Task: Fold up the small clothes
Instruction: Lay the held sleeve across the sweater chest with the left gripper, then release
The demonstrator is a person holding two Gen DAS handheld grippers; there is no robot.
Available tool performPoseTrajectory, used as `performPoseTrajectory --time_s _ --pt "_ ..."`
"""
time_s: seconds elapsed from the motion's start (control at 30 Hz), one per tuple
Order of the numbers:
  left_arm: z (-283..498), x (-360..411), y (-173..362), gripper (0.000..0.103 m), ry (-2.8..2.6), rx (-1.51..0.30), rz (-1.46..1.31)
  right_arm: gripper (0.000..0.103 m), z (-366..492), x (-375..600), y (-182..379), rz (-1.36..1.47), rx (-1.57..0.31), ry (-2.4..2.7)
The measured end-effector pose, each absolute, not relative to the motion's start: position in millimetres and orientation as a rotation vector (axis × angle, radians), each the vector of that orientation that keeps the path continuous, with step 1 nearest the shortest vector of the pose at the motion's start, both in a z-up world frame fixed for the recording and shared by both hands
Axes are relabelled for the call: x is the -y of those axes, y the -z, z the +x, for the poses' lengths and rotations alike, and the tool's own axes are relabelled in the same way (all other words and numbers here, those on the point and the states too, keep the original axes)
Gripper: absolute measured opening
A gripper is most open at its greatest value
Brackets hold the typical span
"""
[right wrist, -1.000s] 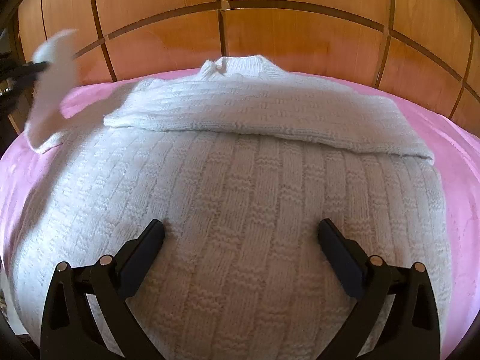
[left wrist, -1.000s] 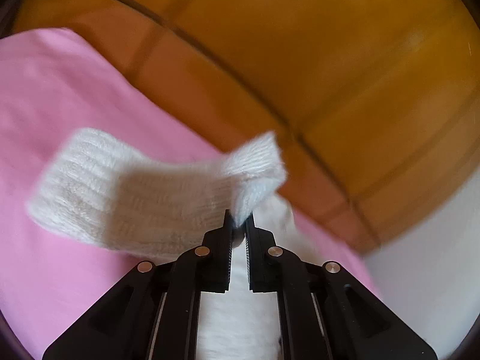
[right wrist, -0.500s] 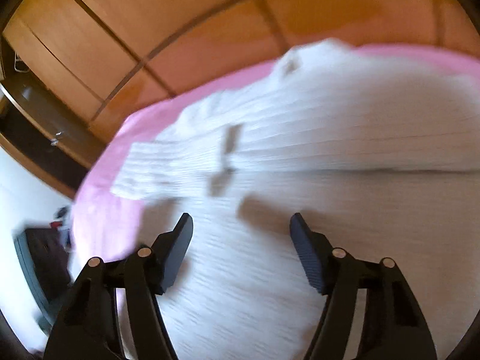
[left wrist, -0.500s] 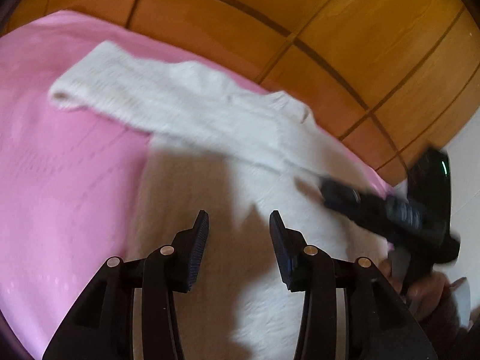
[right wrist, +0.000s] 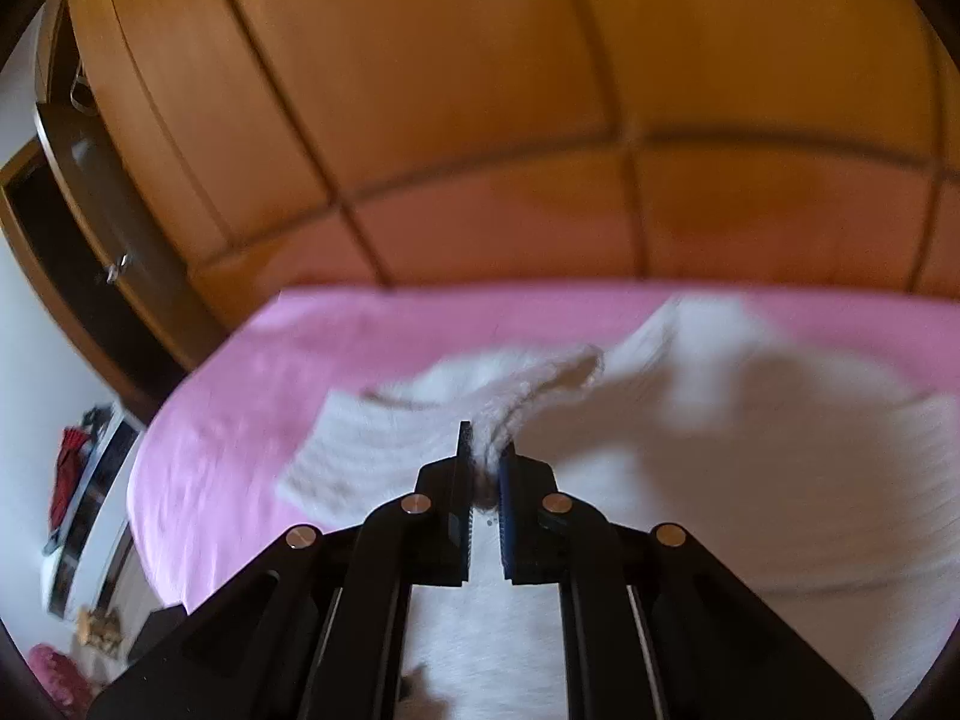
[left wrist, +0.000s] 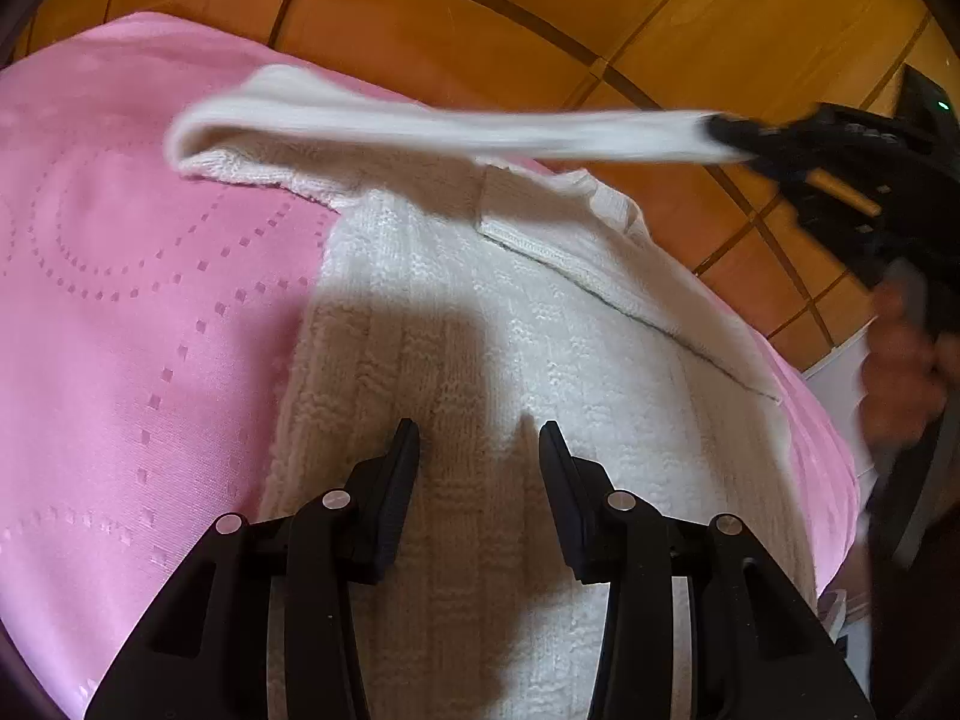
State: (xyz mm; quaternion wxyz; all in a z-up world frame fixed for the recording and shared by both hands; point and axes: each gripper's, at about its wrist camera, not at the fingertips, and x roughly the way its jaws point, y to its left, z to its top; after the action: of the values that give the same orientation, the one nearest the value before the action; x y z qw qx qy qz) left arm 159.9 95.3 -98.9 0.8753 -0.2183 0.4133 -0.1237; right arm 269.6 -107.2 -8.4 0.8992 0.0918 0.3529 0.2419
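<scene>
Pinching the sweater's sleeve (right wrist: 510, 396) tight in the right gripper (right wrist: 485, 468), lifted off the pink bedspread (left wrist: 138, 312); left gripper (left wrist: 477, 450) part-open, holding nothing, hovering over the white sweater (left wrist: 480, 360) body directly beneath

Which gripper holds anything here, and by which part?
The right gripper pinches the white sweater's sleeve at its cuff end; the left gripper holds nothing.

Black two-finger right gripper (right wrist: 485, 456) is pinching the white knitted sweater's sleeve (right wrist: 510, 384); pink bedspread (right wrist: 240, 396) underneath; orange wooden wardrobe (right wrist: 480, 90) behind.
</scene>
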Motion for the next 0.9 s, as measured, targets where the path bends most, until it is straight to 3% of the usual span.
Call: performPoseTrajectory --time_s 0.17,0.43,0.57,0.73,0.77,0.8,0.9 --pt "162.1 -93.4 99.6 0.041 0.250 -0.868 -0.448 0.006 287.1 190.5 7.6 0.263 -0.716 -0.327" --pt "167.5 -88.3 96.2 0.041 0.233 -0.890 -0.409 0.006 298.2 298.1 86.4 0.392 -0.853 -0.063" --pt "170.9 -90.1 86.2 0.041 0.230 -0.914 -0.431 0.006 296.2 312.4 117.5 0.432 -0.904 -0.032" --pt "181.0 -98.0 62.4 0.041 0.212 -0.872 -0.427 0.006 288.0 320.7 113.5 0.451 -0.868 -0.039" --pt "183.9 -101.5 57.5 0.042 0.206 -0.857 -0.427 0.006 285.5 320.4 109.3 0.449 -0.845 -0.048" --pt "187.7 -105.4 53.1 0.051 0.199 -0.844 -0.434 0.006 280.6 321.7 105.0 0.443 -0.829 -0.051" --pt "205.2 -114.7 46.1 0.052 0.156 -0.826 -0.434 0.006 281.5 318.5 108.6 0.394 -0.860 -0.045"
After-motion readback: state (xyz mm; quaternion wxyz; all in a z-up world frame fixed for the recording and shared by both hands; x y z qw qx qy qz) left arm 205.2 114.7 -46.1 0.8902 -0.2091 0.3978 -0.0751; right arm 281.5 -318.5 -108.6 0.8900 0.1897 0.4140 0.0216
